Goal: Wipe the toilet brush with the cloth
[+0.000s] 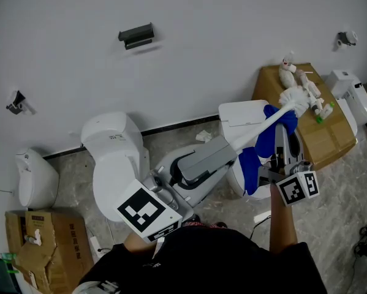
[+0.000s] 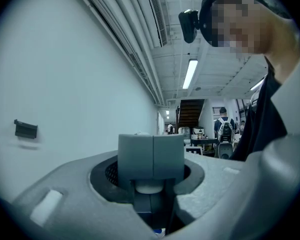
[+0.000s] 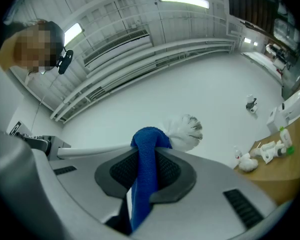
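The left tongs point(image 2: 151, 156) clamp the handle end of the white long-handled toilet brush point(image 1: 296, 100), raised over a white toilet point(image 1: 241, 118), while the right tongs point(image 3: 144, 160) grip the blue fabric cloth point(image 3: 147, 139) draped over its neck.

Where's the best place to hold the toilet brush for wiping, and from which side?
Take the toilet brush by the far end of its long thin handle, closing across the shaft from the end away from the bristles. That should leave the head and the neck, where the cloth hangs, free. The left gripper grips there.
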Demonstrator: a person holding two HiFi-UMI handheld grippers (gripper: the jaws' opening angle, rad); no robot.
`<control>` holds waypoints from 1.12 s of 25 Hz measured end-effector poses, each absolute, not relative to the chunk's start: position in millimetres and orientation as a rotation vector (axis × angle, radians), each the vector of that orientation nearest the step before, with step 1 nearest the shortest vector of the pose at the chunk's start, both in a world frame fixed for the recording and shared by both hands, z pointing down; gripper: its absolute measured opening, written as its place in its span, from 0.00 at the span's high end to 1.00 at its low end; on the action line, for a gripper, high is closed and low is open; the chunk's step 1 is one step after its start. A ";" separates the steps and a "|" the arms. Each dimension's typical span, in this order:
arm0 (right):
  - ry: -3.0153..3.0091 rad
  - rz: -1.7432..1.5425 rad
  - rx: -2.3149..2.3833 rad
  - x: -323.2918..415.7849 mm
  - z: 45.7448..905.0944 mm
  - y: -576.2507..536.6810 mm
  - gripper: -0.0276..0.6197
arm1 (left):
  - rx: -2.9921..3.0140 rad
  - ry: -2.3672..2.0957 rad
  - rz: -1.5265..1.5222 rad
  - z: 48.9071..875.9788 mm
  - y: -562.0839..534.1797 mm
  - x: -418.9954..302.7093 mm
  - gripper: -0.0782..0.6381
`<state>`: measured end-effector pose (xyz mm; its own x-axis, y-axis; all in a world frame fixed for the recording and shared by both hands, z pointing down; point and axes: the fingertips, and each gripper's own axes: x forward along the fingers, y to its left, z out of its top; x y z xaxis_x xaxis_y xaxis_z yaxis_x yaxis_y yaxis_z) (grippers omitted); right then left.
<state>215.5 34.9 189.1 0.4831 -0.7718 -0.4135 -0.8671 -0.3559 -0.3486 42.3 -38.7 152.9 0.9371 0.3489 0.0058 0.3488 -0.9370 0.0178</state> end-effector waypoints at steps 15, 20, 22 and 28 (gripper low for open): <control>1.644 0.183 -2.163 159.3 210.7 -15.9 0.86 | 3.063 0.481 -0.038 151.0 -41.9 43.1 0.67; 1.742 0.187 -2.107 139.7 205.8 -36.4 0.86 | 3.057 0.461 -0.048 149.4 -45.8 46.4 0.67; 1.780 0.190 -2.084 131.9 203.3 -45.2 0.86 | 3.059 0.456 -0.047 148.7 -48.1 47.3 0.67; 1.888 0.219 -2.029 104.8 202.1 -59.8 0.86 | 3.065 0.471 -0.039 154.2 -43.2 45.2 0.67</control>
